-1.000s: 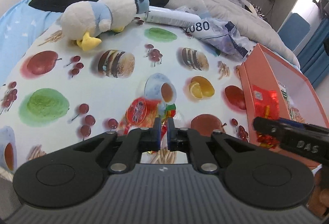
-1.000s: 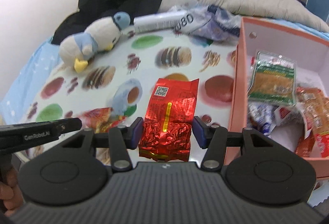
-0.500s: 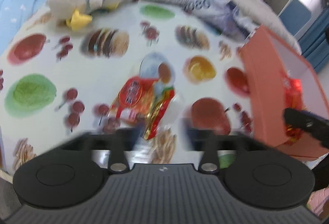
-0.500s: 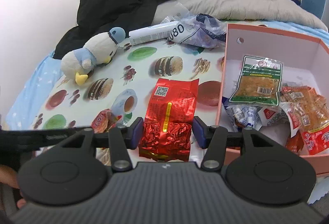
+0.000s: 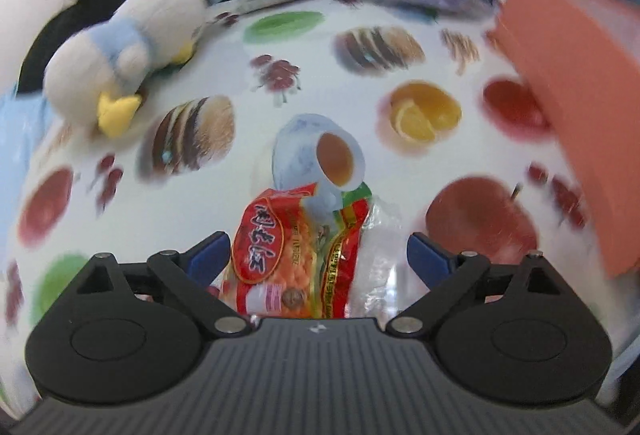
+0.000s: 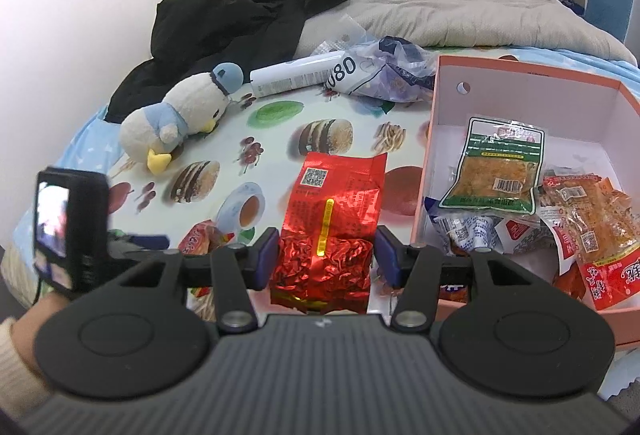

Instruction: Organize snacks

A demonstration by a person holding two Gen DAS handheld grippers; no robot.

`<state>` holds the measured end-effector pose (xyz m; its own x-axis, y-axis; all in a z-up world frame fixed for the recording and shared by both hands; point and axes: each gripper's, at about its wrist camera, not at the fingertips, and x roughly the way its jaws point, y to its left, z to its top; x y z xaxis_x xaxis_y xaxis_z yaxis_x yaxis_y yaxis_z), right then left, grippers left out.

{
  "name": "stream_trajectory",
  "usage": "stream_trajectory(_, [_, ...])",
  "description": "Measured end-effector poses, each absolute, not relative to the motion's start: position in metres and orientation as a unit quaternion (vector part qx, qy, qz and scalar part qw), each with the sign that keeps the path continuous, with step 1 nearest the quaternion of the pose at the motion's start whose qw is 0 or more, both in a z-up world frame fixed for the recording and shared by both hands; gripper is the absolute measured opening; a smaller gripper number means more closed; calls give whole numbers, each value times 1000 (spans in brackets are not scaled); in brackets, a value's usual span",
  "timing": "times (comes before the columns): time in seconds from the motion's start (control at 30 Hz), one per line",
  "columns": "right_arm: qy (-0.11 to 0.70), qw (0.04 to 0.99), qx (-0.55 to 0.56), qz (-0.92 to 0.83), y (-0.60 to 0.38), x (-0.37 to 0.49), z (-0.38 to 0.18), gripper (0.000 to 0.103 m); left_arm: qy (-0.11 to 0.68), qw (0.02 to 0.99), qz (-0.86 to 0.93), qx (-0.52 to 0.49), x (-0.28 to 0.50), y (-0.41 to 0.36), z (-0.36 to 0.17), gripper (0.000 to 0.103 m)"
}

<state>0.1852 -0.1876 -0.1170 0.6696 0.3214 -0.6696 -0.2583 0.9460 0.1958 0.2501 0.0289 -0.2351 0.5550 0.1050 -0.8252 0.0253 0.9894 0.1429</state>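
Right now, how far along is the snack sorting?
Done: several packets already lie in the pink box. In hand: the right tongs grip the red foil bag, not yet boxed. Left: the orange snack packet lies on the cloth between the left tongs, whose jaws are opening, pads clear of it.

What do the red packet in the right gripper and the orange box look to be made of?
Red packet: looks like metallised foil film, glossy; its lower half is sharply crinkled and glints, gripped by the right gripper. Orange box: probably cardboard, matte orange outside and white inside, with thin flat walls and a punched round hole.
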Motion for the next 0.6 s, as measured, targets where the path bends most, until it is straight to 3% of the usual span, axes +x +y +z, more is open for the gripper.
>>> stream_trajectory(0.13, [375,912,41,163,-186,186,-118,55,475,878,20,51,254,38,-249,87])
stream_trajectory(0.23, [375,911,43,164,-186,187,-120,55,467,882,27,64,253,36,-246,63])
stream_trajectory(0.27, [376,911,44,163,-187,187,-121,55,464,882,32,78,252,34,-244,49])
stream_trajectory(0.33, [379,910,47,162,-189,188,-122,55,462,882,32,87,252,32,-241,42])
stream_trajectory(0.4, [382,908,54,164,-191,189,-122,55,456,885,29,91,250,30,-235,28])
stream_trajectory(0.6, [388,905,52,168,-194,186,-121,55,449,891,33,59,239,33,-213,17])
